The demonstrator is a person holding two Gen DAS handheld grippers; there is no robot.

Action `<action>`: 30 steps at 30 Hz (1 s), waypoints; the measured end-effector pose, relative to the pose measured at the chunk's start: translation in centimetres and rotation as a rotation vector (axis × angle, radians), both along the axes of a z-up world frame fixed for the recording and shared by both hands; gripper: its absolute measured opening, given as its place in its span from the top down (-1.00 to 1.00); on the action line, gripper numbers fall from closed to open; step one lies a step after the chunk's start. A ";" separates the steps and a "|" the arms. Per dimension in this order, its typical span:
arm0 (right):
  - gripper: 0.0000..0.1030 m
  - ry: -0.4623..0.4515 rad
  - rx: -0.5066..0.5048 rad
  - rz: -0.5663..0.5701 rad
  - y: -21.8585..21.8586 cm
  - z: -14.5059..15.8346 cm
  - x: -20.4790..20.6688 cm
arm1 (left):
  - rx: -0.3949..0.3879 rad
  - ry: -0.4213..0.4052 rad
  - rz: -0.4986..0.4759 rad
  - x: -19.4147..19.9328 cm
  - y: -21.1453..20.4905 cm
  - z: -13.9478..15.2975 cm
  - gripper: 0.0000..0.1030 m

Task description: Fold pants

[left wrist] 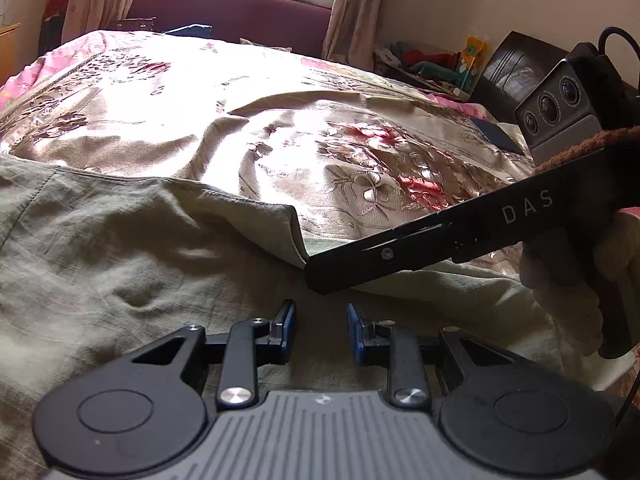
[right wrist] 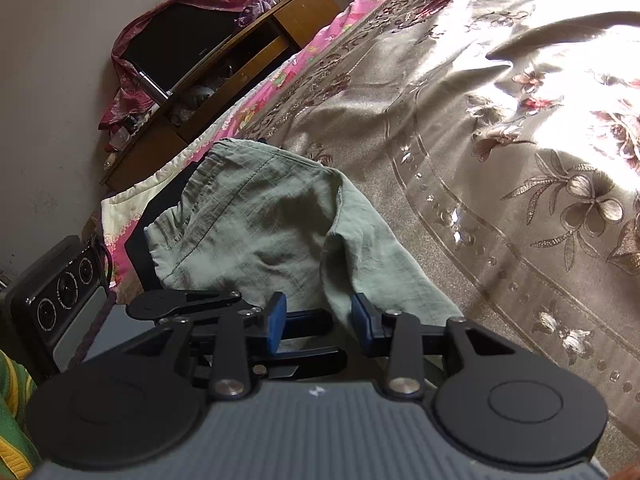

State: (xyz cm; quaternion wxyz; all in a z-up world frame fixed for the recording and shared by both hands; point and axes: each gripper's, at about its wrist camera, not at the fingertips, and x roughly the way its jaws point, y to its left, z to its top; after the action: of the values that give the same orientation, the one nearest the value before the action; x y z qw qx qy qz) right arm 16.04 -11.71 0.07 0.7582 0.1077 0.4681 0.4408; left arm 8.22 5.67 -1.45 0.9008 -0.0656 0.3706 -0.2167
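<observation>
Both pairs of jaws stand apart with nothing pinched: on our left gripper (left wrist: 321, 330) the blue pads (left wrist: 289, 322) hover spread over the cloth, and on our right gripper (right wrist: 319, 322) the jaws are spread too, with a hanging fold of the pants (right wrist: 256, 224) just between and beyond the pads, not visibly pressed. The pale green pants lie rumpled on the bed (right wrist: 500, 168), near its edge, on the floral satin bedspread (left wrist: 280, 120); one hemmed edge is folded over the rest, and part of the cloth seems draped over our left tool.

We judge the fold half made at best. With neither gripper holding, the loose flap could slide off the slick bedspread or slump back open. The two tools are also crossed very close together, so a hasty regrasp may knock one against the other or catch bedspread along with the pants.
</observation>
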 end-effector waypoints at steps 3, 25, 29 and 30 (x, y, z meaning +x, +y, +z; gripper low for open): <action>0.26 0.025 0.019 0.005 0.5 -0.2 -0.2 | -0.002 0.000 0.000 0.0 0.0 0.0 0.21; 0.24 -0.142 -0.081 -0.180 2.8 -2.1 2.4 | -0.018 0.004 -0.006 0.1 0.2 -0.1 0.21; 0.65 -0.009 0.038 -0.258 0.9 -2.5 5.4 | -0.025 0.009 -0.007 0.2 0.3 -0.1 0.21; 0.75 0.030 0.076 -0.286 0.2 -2.7 6.4 | -0.025 0.011 -0.007 0.2 0.3 -0.2 0.21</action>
State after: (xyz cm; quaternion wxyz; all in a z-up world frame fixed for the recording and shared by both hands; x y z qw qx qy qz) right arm 22.42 -11.53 -2.66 0.8016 0.2088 0.4421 0.3440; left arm 8.44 5.95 -1.62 0.8970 -0.0768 0.3732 -0.2240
